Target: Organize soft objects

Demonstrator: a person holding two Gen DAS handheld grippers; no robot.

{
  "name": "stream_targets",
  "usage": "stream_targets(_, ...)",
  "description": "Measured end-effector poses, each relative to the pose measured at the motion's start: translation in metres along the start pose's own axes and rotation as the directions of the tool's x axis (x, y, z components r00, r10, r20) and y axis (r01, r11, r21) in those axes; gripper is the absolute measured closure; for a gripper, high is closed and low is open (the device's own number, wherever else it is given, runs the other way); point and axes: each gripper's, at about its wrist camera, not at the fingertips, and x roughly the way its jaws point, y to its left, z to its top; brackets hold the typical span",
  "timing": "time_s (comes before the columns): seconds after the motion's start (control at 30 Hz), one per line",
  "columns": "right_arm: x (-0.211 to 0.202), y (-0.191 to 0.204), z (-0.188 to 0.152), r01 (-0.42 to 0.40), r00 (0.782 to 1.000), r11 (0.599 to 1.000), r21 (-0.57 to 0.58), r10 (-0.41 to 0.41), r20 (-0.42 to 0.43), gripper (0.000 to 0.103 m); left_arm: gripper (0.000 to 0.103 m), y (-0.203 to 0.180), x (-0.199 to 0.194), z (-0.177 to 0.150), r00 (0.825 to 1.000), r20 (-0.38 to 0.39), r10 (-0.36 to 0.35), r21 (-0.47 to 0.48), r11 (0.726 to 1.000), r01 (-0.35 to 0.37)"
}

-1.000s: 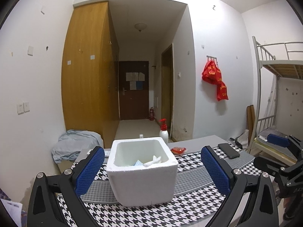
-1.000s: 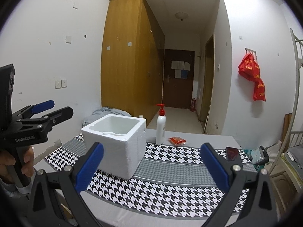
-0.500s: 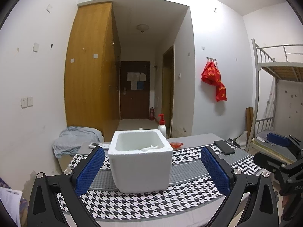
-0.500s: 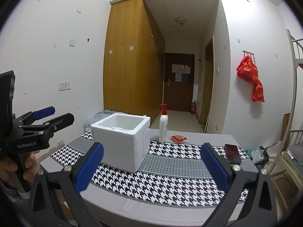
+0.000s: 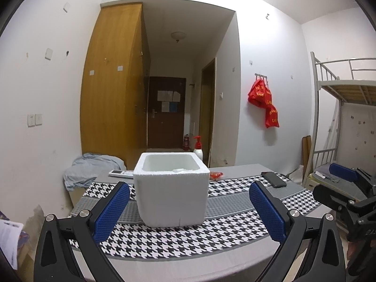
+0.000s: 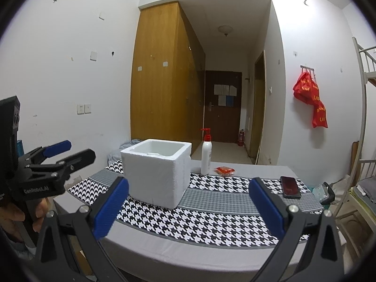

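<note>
Both claws are held level before the tabletop's (image 6: pixel 225 246) near edge, jaws spread wide and empty: left claw (image 5: pixel 189 208), right claw (image 6: pixel 188 206). The white foam box (image 5: pixel 171 197) stands upright on the houndstooth cloth (image 6: pixel 211 221), with a scrap of white soft material (image 5: pixel 178 170) showing at its rim. Bare cloth lies right of the box. Compared with one second ago, both claws have withdrawn and sit lower.

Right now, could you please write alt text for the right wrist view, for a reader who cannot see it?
A white foam box stands on a houndstooth-patterned table, seen between the open, empty fingers of the right gripper. Behind it stands a pump bottle, with a red packet and dark phone to the right. The left gripper hovers open at the left edge.
</note>
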Motion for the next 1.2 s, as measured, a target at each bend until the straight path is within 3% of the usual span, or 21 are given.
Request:
stream_targets(0.23,-0.007,0.005,-0.014,-0.016,1.000,1.000,0.019,0.016,0.022,0.000,0.001,0.000,-0.010,-0.014,1.000,0.023,0.000,-0.002,1.000,0.000)
stream_targets(0.87,-0.019,0.008,-0.045,0.000,1.000,0.999,0.047,0.000,-0.003,0.000,0.001,-0.001,-0.021,-0.047,0.999,-0.014,0.046,-0.007,0.999,-0.046)
stream_targets(1.2,-0.022,0.004,-0.053,0.017,1.000,0.998,0.061,-0.016,-0.013,0.000,0.001,-0.004,-0.029,-0.050,0.998,-0.004,0.061,0.007,0.998,-0.061)
